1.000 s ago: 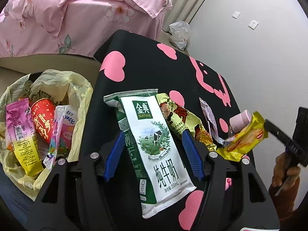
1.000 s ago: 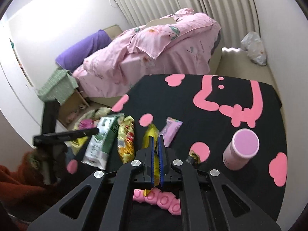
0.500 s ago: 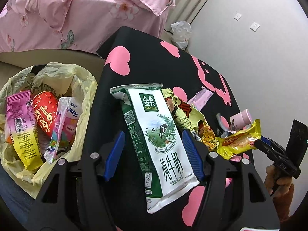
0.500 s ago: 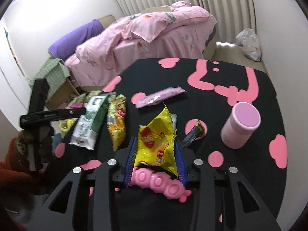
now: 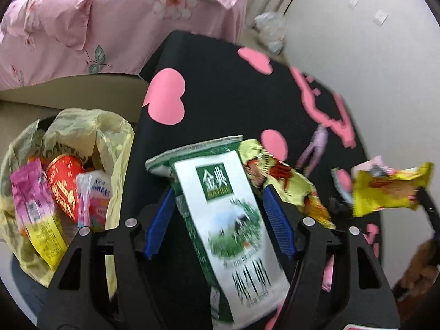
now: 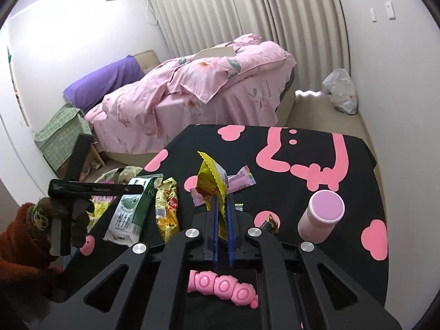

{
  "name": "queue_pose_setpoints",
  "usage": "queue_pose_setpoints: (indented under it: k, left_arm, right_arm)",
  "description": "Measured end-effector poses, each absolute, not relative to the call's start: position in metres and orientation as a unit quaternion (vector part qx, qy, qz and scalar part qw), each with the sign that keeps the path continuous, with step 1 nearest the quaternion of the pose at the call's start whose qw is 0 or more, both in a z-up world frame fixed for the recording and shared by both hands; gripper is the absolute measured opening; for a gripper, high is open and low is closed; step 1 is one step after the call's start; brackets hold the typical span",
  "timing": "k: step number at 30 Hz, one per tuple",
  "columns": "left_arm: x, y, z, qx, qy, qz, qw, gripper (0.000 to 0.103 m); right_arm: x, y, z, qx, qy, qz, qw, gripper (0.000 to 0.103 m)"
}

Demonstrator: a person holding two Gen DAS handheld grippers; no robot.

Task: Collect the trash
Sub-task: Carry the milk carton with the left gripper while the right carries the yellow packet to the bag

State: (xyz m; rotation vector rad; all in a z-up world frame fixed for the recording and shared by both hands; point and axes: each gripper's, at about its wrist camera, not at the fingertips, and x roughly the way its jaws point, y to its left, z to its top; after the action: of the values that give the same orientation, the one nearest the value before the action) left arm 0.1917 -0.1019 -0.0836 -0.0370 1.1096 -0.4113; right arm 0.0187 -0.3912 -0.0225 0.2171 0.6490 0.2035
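Pink bed (image 6: 209, 88), purple pillow (image 6: 104, 85).

Both tools are matte black frames with triangular cut-outs and round silver screws at the joints. The left tool (image 5: 220, 220) and the right tool (image 6: 222, 228) carry ribbed blue finger pads (image 5: 276, 221). The left hand (image 6: 52, 220) wears a dark brown knit glove with a rust-orange sleeve (image 6: 19, 250).
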Motion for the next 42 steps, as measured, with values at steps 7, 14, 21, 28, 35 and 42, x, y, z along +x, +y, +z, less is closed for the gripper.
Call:
queue_pose_setpoints:
  k: [7, 14, 21, 28, 35, 42]
  left_arm:
    - [0.190, -0.096, -0.069, -0.027, 0.498, -0.197, 0.844, 0.051]
    - [0.139, -0.053, -0.003, -0.058, 0.357, -0.231, 0.903, 0.051]
    - [0.120, -0.005, 0.031, -0.086, 0.280, -0.219, 0.931, 0.051]
    - [0.121, 0.072, 0.052, -0.101, 0.201, -0.130, 0.966, 0.051]
    - [0.138, 0.121, -0.008, -0.139, 0.191, -0.079, 0.968, 0.051]
    - [0.163, 0.131, -0.090, -0.163, 0.325, -0.080, 0.928, 0.051]
  right_arm:
    - [0.021, -0.383, -0.019, 0.098, 0.310, 0.101, 0.940, 0.008]
    - [0.024, -0.374, -0.004, 0.098, 0.293, 0.109, 0.945, 0.008]
    - [0.033, -0.336, 0.027, 0.070, 0.262, 0.138, 0.952, 0.008]
    - [0.071, -0.283, 0.046, 0.054, 0.252, 0.200, 0.945, 0.008]
    - [0.117, -0.220, 0.037, 0.042, 0.270, 0.254, 0.928, 0.008]
    - [0.160, -0.162, 0.014, -0.001, 0.321, 0.297, 0.899, 0.008]
